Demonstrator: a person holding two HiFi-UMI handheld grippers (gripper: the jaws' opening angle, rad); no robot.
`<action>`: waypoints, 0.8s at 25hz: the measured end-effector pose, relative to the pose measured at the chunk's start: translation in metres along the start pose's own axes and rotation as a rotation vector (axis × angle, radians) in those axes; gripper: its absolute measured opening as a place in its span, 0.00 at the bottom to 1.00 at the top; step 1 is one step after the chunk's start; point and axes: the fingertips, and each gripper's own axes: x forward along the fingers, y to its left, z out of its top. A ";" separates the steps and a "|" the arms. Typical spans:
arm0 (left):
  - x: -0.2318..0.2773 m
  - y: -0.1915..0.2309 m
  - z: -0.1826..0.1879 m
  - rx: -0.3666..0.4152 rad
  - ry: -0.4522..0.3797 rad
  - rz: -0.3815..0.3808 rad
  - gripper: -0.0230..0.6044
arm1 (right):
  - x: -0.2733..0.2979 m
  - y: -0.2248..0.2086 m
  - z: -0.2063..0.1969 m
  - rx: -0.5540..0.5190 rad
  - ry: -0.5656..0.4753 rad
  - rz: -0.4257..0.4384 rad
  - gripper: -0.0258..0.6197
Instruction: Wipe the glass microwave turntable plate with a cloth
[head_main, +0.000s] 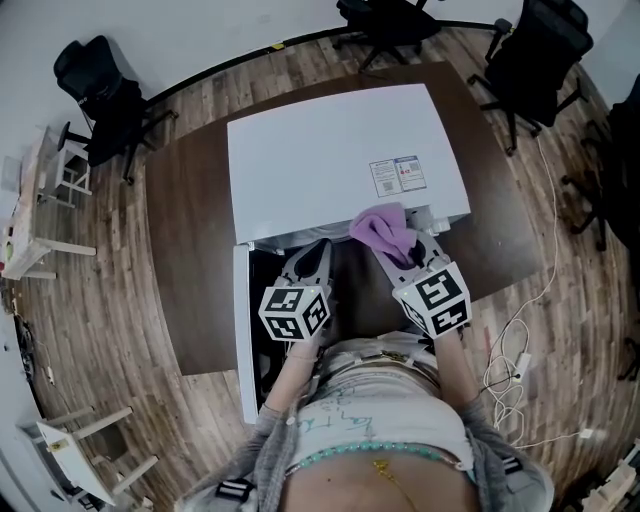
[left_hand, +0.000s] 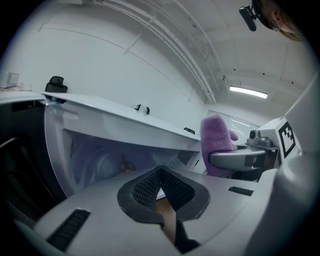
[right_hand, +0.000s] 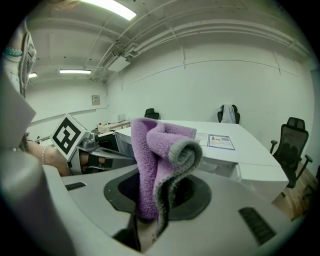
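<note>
The left gripper (left_hand: 160, 175) is clenched with nothing between its jaws. It points slightly downward into the mouth of the white microwave (head_main: 340, 160), whose door (head_main: 241, 330) is swung out to the left over the dark counter (head_main: 190, 250). The right gripper (right_hand: 157, 200) is clamped on a purple cloth (right_hand: 160, 155), which stands up from the jaws in a rolled fold.

In the head view the cloth sits at the microwave's upper front edge, right of the opening and above it, with the left gripper just beside it and lower. Deep in the cavity, ahead of and below the left gripper, the left gripper view shows a pale rounded glassy form (left_hand: 100, 162). This is probably the turntable plate lying flat on the oven floor, though it is too blurred to be sure.

The empty gripper is therefore nearer the plate, while the one carrying the cloth is higher and off to the right. By my reading, wiping has not begun, and the cloth needs to come down and leftward into the opening to reach the glass.
</note>
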 end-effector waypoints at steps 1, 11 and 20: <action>0.002 0.002 -0.003 -0.004 0.006 0.007 0.06 | -0.001 0.000 -0.001 0.002 0.002 -0.001 0.22; 0.023 0.022 -0.032 -0.008 0.096 0.034 0.06 | -0.004 -0.005 -0.013 0.021 0.037 -0.017 0.22; 0.040 0.036 -0.055 -0.052 0.159 0.045 0.06 | -0.006 -0.011 -0.023 0.043 0.059 -0.036 0.22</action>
